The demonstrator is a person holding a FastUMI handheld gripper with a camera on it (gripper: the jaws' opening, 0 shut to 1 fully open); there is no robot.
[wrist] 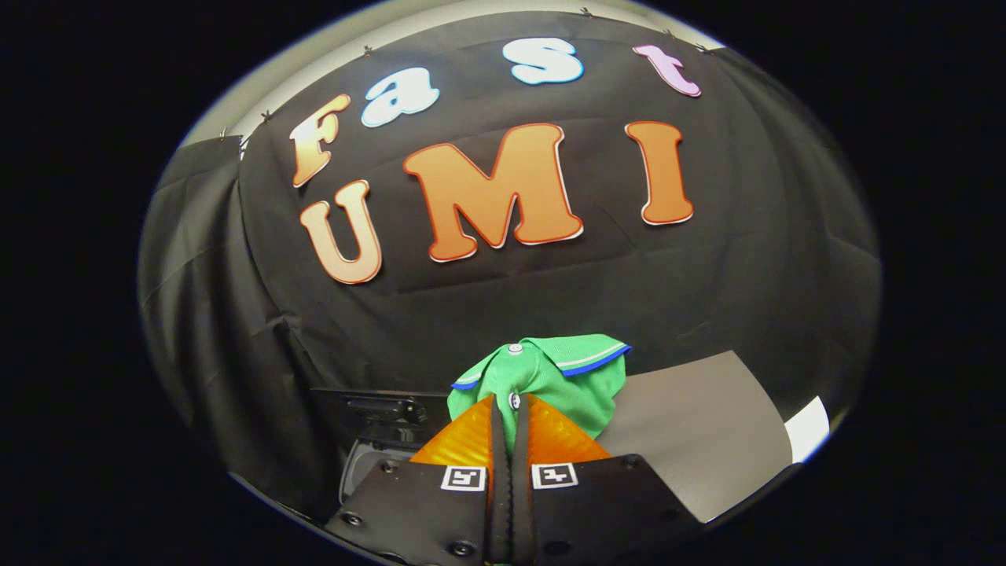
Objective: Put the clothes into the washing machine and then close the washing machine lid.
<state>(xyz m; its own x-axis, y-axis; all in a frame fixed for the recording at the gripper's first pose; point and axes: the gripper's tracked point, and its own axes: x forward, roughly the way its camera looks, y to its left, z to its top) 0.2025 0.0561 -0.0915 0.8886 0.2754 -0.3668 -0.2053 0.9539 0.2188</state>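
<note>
The claw was closed almost completely, its two fingers drawn together with only a thin slit between them, and a fold of a green knit polo shirt with blue-and-white trim on its collar and cuffs was pinched in that slit, both fingers pressing on the cloth. The shirt was bunched up at the fingertips and rose just ahead of them, lifted off the surface below; a small pale button sat right at the tips and a second one showed higher up by the collar. To the left of the fingers and lower down lay part of a dark machine with a glossy black raised panel and a pale rounded rim, which looked like the open washing machine, though little of it could be made out. To the right of the shirt stretched a flat grey bench top, with a white sheet or edge at its far right end. Beyond all of this hung the black cloth wall of the booth, creased and draped, meeting a pale ceiling strip at the top.
</note>
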